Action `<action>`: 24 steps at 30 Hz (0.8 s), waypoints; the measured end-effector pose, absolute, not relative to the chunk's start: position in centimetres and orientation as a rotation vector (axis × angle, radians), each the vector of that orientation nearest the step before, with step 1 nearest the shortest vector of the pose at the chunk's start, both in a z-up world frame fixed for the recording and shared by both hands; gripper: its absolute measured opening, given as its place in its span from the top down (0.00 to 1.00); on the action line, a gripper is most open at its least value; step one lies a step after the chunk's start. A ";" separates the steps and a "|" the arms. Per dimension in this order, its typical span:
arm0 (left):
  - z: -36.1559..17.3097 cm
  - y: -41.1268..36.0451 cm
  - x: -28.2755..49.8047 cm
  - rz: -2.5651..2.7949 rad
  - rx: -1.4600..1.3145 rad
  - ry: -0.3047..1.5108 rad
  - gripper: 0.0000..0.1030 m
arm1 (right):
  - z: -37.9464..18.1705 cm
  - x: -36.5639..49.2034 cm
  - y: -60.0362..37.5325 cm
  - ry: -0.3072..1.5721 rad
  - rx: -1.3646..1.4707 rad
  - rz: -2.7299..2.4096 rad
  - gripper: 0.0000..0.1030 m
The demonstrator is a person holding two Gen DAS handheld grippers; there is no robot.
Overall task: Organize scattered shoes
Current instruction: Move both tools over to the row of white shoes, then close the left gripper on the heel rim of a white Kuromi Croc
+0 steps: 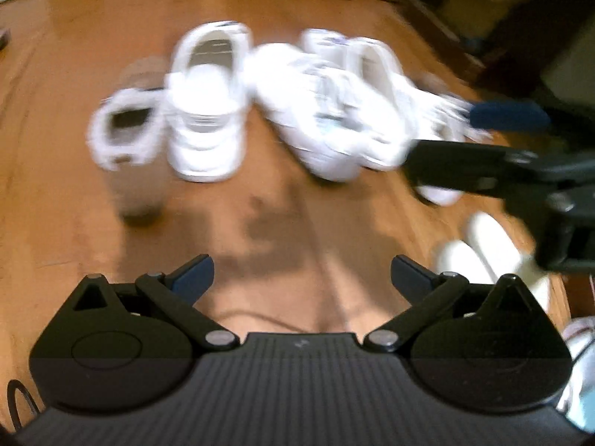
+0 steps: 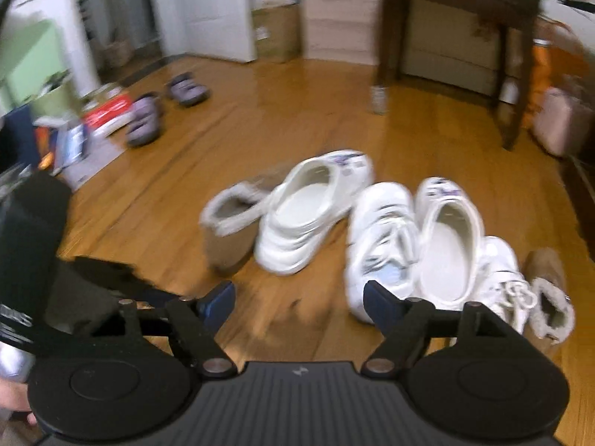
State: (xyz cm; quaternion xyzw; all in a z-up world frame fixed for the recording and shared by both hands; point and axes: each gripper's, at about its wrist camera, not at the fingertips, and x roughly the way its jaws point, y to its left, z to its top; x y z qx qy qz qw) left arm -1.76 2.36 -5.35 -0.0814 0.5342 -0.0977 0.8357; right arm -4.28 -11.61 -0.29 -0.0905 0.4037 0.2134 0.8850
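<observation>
Two grippers, left gripper (image 1: 302,273) and right gripper (image 2: 299,303), both spread wide and empty, above white shoes (image 2: 316,212) clustered on wooden floor (image 2: 260,119).

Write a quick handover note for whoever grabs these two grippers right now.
Left gripper: open, empty, above bare floor short of the shoes.
Right gripper: open, empty, close to the front of the white sneaker.
Shoes: two white clogs, sneakers and two fleece-lined boots lie jumbled on the wood floor. Two grey slippers sit apart near the far wall.
Done: nothing paired or lined up yet.
Left: match and line up every pair.
</observation>
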 end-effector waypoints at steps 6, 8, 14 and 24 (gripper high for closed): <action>-5.0 5.9 4.7 -0.113 -0.173 1.096 0.00 | -3.8 4.4 -10.4 0.977 -0.052 0.271 0.22; -5.2 7.5 7.4 -0.089 -0.235 1.110 0.00 | -4.8 6.7 -10.5 0.972 0.024 0.278 0.24; -5.5 7.9 11.8 -0.039 -0.223 1.063 0.00 | -6.9 9.6 -10.6 0.894 0.067 0.302 0.27; -6.5 4.9 17.4 -0.033 0.070 1.030 0.00 | -6.7 6.5 -12.9 0.789 0.078 0.380 0.34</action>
